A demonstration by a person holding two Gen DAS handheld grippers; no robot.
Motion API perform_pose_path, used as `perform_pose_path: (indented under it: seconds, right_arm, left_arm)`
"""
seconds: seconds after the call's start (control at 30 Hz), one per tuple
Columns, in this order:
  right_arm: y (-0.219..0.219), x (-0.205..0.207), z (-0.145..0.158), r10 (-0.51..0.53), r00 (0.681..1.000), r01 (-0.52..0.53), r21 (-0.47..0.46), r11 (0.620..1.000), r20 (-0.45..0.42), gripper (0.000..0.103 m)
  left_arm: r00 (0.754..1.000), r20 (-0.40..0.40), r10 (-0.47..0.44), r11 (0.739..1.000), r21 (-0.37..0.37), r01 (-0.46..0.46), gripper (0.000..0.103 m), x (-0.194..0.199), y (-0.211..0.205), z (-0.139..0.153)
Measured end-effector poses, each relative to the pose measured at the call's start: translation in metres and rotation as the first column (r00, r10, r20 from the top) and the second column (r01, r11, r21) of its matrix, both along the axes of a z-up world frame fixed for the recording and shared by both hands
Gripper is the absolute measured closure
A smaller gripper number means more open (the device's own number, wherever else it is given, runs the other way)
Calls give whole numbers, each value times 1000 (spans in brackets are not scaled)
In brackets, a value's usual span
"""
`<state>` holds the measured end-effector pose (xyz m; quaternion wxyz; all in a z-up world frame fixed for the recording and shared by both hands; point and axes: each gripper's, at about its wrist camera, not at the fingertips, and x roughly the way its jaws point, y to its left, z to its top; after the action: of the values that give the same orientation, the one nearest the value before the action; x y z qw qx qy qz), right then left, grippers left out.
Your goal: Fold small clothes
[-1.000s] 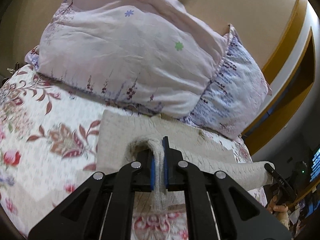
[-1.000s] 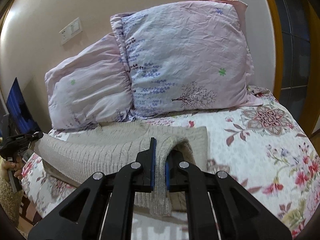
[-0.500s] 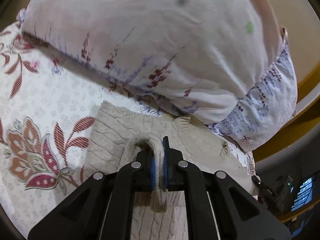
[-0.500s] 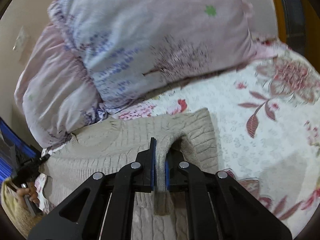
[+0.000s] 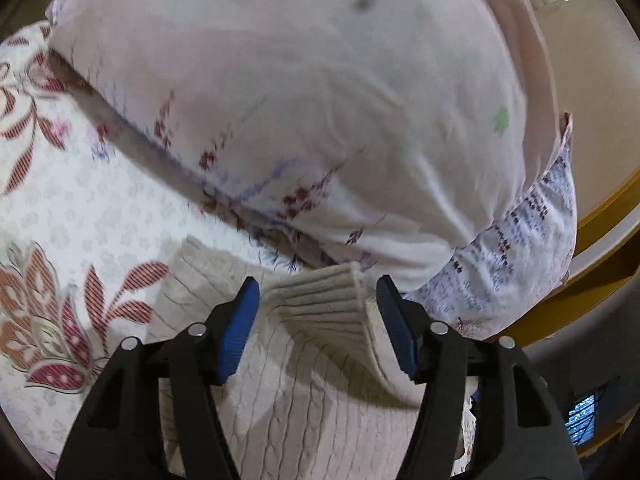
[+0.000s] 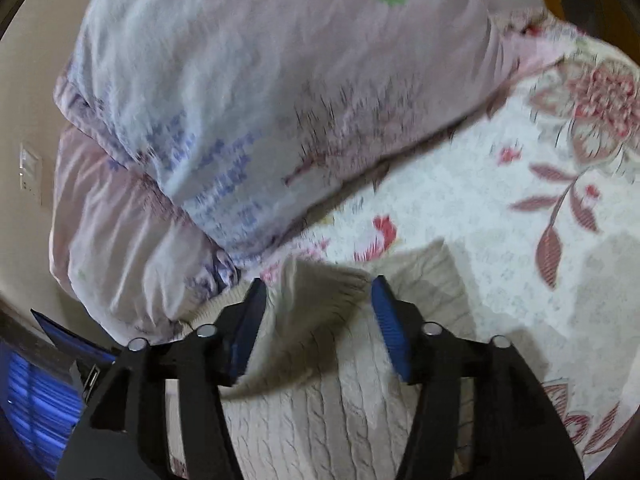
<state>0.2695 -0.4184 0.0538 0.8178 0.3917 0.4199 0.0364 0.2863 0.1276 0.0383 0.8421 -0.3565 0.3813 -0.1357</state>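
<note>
A cream cable-knit sweater [image 5: 304, 396] lies folded on the floral bedspread [image 5: 80, 208], close to the pillows. My left gripper [image 5: 316, 292] is open, its blue pads on either side of a ribbed hem fold [image 5: 328, 300] that rests on the sweater. In the right wrist view the same sweater [image 6: 320, 432] lies below my right gripper [image 6: 318, 292], which is open around a raised knit fold [image 6: 316, 304]. Neither gripper holds the cloth.
A pale pink floral pillow [image 5: 320, 100] lies right behind the sweater; it shows too in the right wrist view [image 6: 280, 92], with a second pillow [image 6: 120, 240] to its left. The bedspread [image 6: 500, 220] extends to the right. A wall switch [image 6: 30, 172] is on the beige wall.
Both grippers carried the knit edge toward the pillows and lowered it. Both have now opened and let go of the cloth, which lies folded over the sweater.
</note>
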Motion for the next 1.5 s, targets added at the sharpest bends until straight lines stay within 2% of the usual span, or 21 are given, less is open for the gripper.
perform_pose_path:
  seconds: [0.1,0.23,0.3,0.43,0.53,0.67,0.7,0.8,0.87,0.97,1.03,1.13,1.23,1.27,1.33,1.4,1.47,1.5]
  right_arm:
    - [-2,-10,9,-3,1000,4,-31,1000,21,46]
    - [-2,-32,20,1,1000,3,-125,992,30,46]
    - [0,-45,22,15,999,-10,-167,986,30,53]
    - [8,-62,17,55,998,-54,-227,973,-1,58]
    - [13,-69,9,76,996,-84,-278,957,-40,61]
    - [19,-73,0,94,993,-113,-316,942,-76,62]
    - [20,-74,-2,99,991,-122,-325,938,-85,65]
    - [25,-74,-9,117,986,-151,-348,925,-116,79]
    - [26,-77,-8,113,988,-144,-359,922,-106,89]
    - [24,-81,-3,112,990,-134,-343,930,-84,92]
    - [26,-83,1,112,991,-130,-349,928,-73,92]
    - [29,-84,5,116,991,-133,-353,926,-68,92]
    - [30,-84,4,118,990,-137,-351,926,-75,92]
    - [30,-83,3,117,990,-138,-349,927,-80,92]
    - [31,-83,1,121,989,-145,-342,929,-89,91]
    - [32,-82,0,123,987,-150,-343,927,-99,85]
    - [34,-82,0,131,986,-159,-350,923,-104,85]
    - [35,-81,-1,135,985,-164,-358,919,-105,86]
  left_arm:
    - [1000,21,0,999,48,-1,42,-10,6,10]
    - [999,40,0,991,133,-5,42,-28,10,15]
    - [999,41,-16,981,194,8,43,-39,9,15]
    - [998,21,-50,957,287,42,44,-54,4,9]
    - [997,4,-76,945,320,71,46,-64,2,1]
    - [996,-35,-83,936,342,90,50,-69,2,-12]
    - [996,-44,-83,936,340,93,51,-69,3,-15]
    - [995,-64,-82,935,340,99,60,-71,3,-21]
    - [994,-65,-82,933,347,100,70,-73,3,-22]
    - [993,-77,-90,938,328,111,86,-74,6,-22]
    - [993,-78,-87,945,310,107,89,-76,9,-22]
    - [995,-68,-77,952,290,94,88,-82,11,-19]
    - [996,-49,-79,947,309,90,66,-87,8,-14]
    - [996,-44,-82,944,316,92,64,-88,7,-14]
    - [995,-46,-94,938,331,104,62,-88,3,-14]
    - [994,-52,-100,934,340,112,63,-86,1,-16]
    - [992,-60,-111,931,344,125,67,-85,-3,-18]
    - [991,-64,-121,929,344,135,73,-85,-5,-19]
